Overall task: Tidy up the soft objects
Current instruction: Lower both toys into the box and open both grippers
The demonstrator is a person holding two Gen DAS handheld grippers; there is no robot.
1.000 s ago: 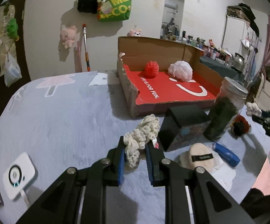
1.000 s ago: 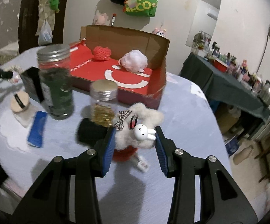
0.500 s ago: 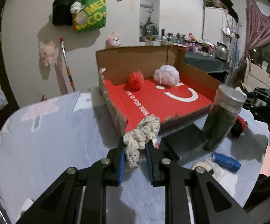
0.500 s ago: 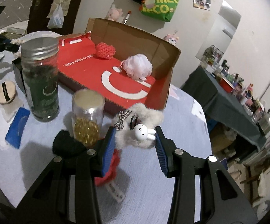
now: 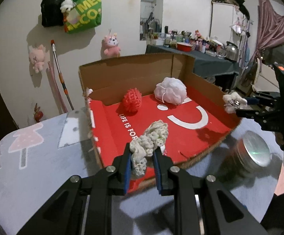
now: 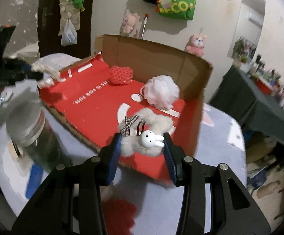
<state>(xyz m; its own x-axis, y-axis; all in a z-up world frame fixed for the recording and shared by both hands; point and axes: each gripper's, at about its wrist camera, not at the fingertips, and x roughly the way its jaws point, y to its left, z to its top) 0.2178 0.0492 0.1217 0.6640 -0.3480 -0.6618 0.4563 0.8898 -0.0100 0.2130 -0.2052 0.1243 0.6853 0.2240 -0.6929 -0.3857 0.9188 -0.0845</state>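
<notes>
Left gripper clenched on cream scrunchie, right gripper grasping fluffy bunny clip, both over red box

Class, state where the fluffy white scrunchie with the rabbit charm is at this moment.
In the right wrist view the fluffy white scrunchie sits low in the centre, clamped in the right tool above the red box's near right corner, just in front of the pale bath pouf.
</notes>
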